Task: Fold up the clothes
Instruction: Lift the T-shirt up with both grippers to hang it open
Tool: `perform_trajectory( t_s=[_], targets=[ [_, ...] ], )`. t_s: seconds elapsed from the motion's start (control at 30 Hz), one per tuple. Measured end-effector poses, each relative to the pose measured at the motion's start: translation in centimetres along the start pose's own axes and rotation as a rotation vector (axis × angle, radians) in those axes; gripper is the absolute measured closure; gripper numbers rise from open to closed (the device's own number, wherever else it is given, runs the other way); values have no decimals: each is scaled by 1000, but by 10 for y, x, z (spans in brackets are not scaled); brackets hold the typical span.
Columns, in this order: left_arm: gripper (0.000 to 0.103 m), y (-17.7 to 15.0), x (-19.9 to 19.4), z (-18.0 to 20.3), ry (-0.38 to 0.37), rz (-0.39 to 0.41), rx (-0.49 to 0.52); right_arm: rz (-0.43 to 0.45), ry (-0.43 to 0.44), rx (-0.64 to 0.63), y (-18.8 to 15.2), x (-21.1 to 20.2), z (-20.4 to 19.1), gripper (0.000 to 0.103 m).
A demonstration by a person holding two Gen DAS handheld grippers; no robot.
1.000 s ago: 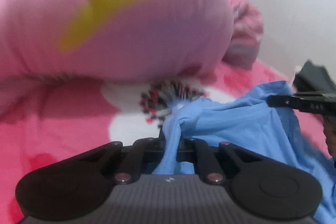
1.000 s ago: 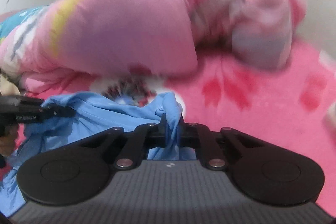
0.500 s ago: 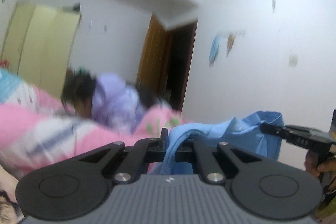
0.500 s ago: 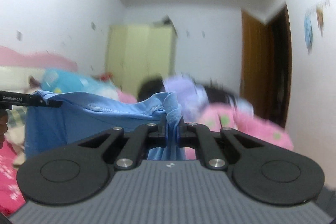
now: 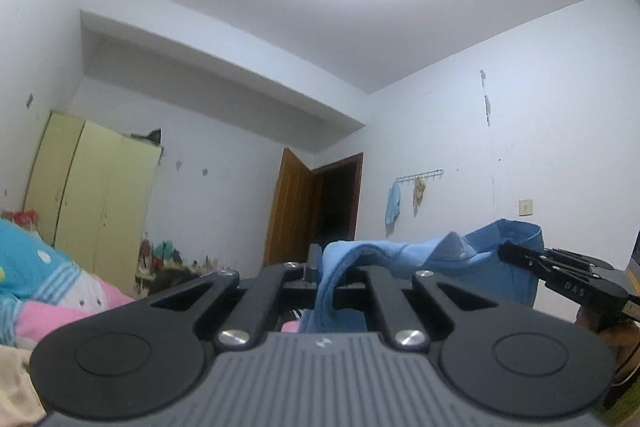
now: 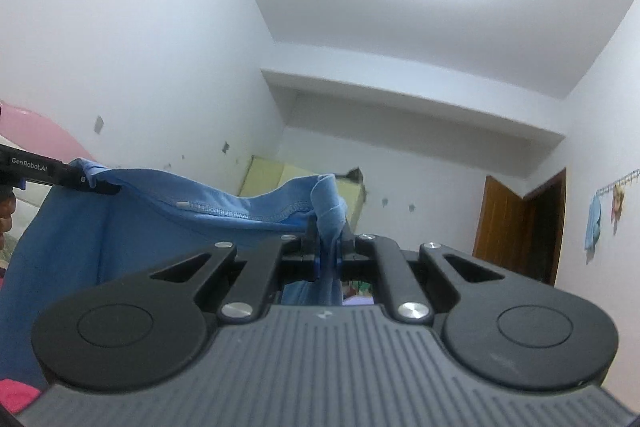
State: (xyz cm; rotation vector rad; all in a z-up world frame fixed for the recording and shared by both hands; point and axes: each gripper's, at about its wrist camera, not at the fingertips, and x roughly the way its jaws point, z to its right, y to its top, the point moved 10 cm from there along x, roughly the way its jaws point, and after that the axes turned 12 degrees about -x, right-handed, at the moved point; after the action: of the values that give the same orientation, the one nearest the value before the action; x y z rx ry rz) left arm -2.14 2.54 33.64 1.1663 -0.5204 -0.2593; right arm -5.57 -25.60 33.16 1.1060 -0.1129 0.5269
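Both wrist views tilted up toward ceiling and far wall, close behind own fingers, sharing wardrobe (image 5: 96, 203), door (image 6: 516, 231), blue garment (image 6: 160, 211).

Blue cotton garment (image 6: 168, 223): strung between left gripper (image 5: 326, 269) and right gripper (image 6: 326, 241), hanging below both. Pale yellow wooden wardrobe (image 5: 92, 207): against far wall, behind bed (image 5: 48, 291). Brown wooden door (image 5: 292, 211): right of wardrobe. Metal wall hook rail (image 5: 418, 175): right of door.
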Motion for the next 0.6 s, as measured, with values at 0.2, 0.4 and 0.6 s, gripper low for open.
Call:
perform_trajectory(
  t_s=[0.2,0.4,0.6],
  targets=[
    [99,14,-16,21,14,7,41,5,-14,16,5,-12,4,98],
    [99,7,7,9,40,-34,33,-51,-28,29,-27,17,8,98],
    [99,-16,70,-29,79,-96,6,-122,-42,40,-84,77,13,98]
  ],
)
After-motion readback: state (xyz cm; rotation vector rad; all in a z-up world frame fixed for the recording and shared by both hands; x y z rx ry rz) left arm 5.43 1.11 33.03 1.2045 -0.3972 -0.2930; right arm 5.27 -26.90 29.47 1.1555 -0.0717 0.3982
